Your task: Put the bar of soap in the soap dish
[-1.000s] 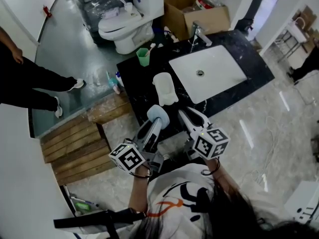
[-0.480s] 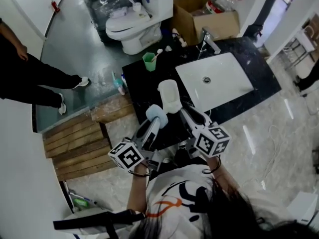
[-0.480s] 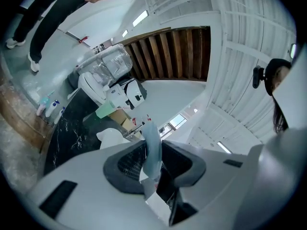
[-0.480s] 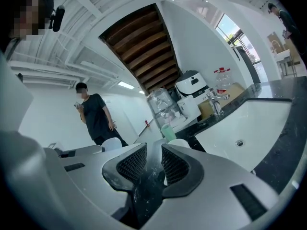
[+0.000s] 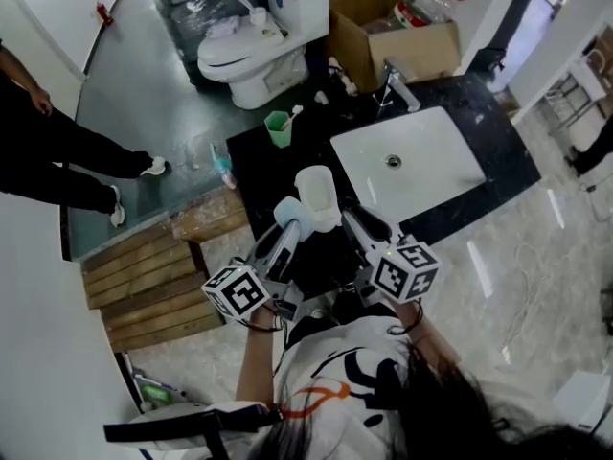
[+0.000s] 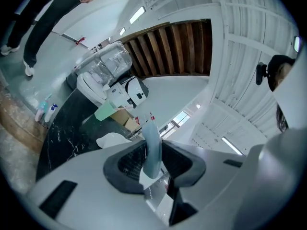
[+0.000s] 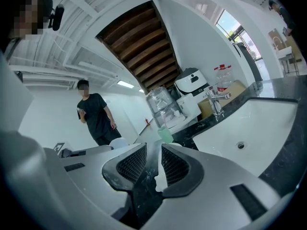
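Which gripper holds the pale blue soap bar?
The left gripper: its fingers clamp the soap bar, while the right gripper has nothing between its fingers.

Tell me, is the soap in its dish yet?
Not yet. Done: the bar of soap is picked up, clamped in the left gripper. In hand: it is held in the air next to the white soap dish on the black counter; the dish is empty. Left: move it over the dish, set it in, let go. The right gripper is open and empty.
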### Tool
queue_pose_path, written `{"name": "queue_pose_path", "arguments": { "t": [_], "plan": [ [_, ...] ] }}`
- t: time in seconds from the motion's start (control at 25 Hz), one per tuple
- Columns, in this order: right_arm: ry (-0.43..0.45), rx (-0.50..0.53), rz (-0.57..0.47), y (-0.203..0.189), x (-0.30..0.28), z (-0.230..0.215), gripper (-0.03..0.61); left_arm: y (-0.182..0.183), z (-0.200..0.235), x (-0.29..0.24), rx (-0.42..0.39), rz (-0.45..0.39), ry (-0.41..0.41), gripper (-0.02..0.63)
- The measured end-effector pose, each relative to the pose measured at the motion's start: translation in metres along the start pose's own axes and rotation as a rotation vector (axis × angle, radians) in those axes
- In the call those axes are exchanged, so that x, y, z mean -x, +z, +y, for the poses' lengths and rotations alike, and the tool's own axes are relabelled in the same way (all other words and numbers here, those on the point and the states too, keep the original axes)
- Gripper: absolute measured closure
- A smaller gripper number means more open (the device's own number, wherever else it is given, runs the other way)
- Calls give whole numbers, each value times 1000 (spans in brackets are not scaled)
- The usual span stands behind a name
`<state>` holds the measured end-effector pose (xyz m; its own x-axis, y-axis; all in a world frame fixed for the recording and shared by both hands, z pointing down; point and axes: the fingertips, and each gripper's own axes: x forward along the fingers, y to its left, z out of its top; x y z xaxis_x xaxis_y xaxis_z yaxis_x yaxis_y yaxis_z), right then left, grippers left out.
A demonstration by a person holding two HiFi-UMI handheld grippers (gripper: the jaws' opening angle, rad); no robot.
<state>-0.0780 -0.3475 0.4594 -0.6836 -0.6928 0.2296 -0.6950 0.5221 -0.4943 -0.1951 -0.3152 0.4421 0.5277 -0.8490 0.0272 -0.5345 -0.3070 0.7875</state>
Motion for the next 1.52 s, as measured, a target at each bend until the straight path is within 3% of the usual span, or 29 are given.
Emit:
{"name": "queue_pose_path", "arguments": {
  "t": [0.48,1.16,1.52],
  "plan": [
    [-31,-18,5,10,-2,-29,476,-7,25,-47,-25,68,-3,505],
    [-40,-29,24,15,-2,-53,476,-30,70,-88,-69,191,55,505],
    [-53,-42,28,17,-2,-62,476,-46,82,-99,-218,330,121,506]
  ]
}}
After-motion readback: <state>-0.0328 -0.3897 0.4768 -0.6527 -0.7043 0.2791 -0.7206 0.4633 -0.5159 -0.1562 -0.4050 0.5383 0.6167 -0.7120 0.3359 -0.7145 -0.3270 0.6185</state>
